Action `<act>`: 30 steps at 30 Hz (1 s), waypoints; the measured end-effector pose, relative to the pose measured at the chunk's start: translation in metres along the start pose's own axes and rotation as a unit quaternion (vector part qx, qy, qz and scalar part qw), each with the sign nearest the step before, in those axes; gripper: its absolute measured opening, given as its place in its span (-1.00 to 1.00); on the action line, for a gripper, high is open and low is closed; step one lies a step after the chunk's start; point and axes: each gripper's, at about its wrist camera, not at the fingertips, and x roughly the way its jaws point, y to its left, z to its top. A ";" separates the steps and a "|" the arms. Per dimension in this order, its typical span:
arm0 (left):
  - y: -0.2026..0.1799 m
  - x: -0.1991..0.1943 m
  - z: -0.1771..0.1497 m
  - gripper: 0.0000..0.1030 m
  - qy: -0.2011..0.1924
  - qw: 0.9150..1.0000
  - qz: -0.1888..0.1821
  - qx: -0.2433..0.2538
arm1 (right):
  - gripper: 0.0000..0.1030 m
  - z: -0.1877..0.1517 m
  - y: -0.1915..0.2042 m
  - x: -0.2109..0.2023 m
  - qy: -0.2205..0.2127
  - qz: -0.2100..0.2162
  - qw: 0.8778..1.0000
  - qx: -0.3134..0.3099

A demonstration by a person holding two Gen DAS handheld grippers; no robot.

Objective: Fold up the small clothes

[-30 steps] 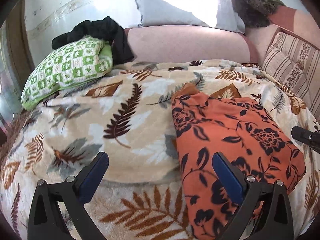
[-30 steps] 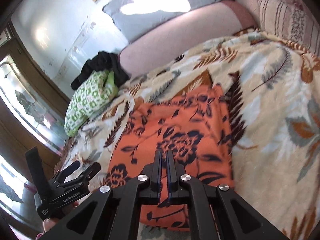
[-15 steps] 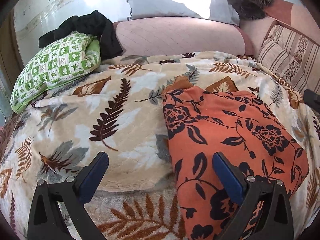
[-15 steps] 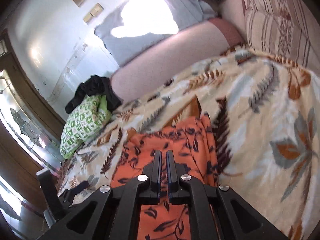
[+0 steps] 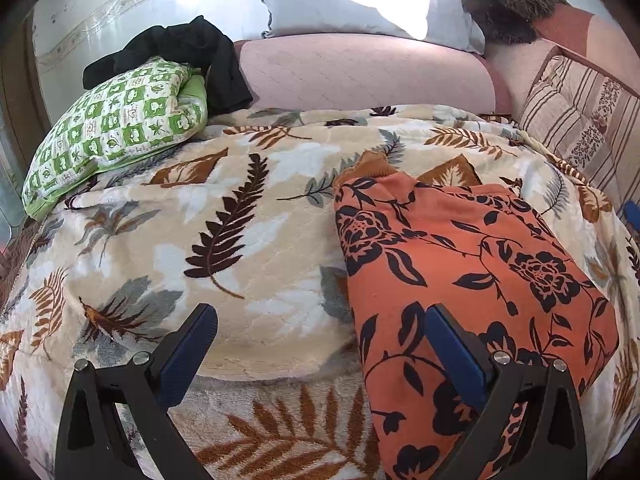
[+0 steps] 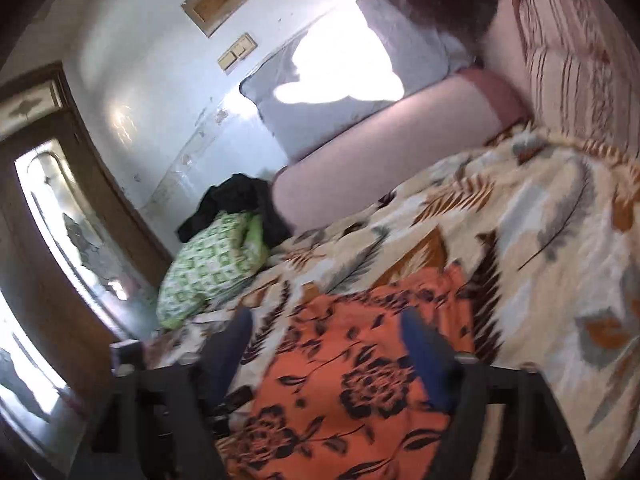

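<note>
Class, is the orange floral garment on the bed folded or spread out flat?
Folded: the orange floral garment lies as a compact rectangular bundle with thick, rounded edges.

I see one orange garment (image 5: 460,264) printed with black roses and leaves, folded into a rough rectangle and lying flat on the leaf-patterned blanket (image 5: 240,216) of the bed. Its far edge shows a plain rust-coloured corner poking out. From my right camera it lies directly ahead, blurred.

A leaf-patterned blanket (image 5: 248,240) covers the bed. At its far left lies a green-and-white checked pillow (image 5: 116,128) with a black garment (image 5: 192,52) draped over it, beside a pink bolster (image 5: 360,76), grey pillow (image 5: 352,4) and striped cushion (image 5: 576,120)
</note>
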 end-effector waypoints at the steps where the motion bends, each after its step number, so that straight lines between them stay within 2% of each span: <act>1: -0.001 0.000 0.000 1.00 -0.001 1.000 -0.001 0.001 | 1.00 -0.003 0.004 -0.001 -0.021 -0.021 0.999 -0.027; 3: 0.000 -0.001 0.001 1.00 -0.002 1.000 0.002 0.003 | 1.00 -0.001 0.003 0.010 0.018 -0.064 0.997 -0.042; 5: 0.005 -0.002 0.002 1.00 -0.003 1.000 -0.001 -0.007 | 1.00 0.004 -0.010 0.004 0.011 -0.044 0.999 0.005; 7: 0.013 -0.002 0.004 1.00 -0.004 1.000 -0.003 -0.022 | 1.00 0.011 -0.026 0.001 0.018 -0.045 0.998 0.043; 10: 0.020 -0.002 0.004 0.99 -0.006 0.999 0.008 -0.031 | 1.00 0.004 -0.069 0.006 0.067 -0.045 0.986 0.143; 12: 0.020 -0.002 0.004 0.99 -0.011 0.999 0.017 -0.028 | 1.00 -0.004 -0.086 0.014 0.097 -0.057 0.978 0.176; 16: 0.016 -0.005 0.007 1.00 -0.022 0.999 0.019 -0.024 | 1.00 -0.008 -0.087 0.022 0.116 -0.075 0.977 0.165; 22: 0.014 -0.007 0.010 1.00 -0.030 0.999 0.022 -0.015 | 0.95 -0.011 -0.081 0.031 0.141 -0.070 0.976 0.148; 25: 0.017 -0.007 0.011 1.00 -0.031 0.999 0.026 -0.018 | 0.85 -0.012 -0.080 0.031 0.142 -0.063 0.976 0.151; 30: 0.021 -0.008 0.013 1.00 -0.036 0.999 0.031 -0.022 | 0.85 -0.012 -0.080 0.032 0.140 -0.067 0.976 0.154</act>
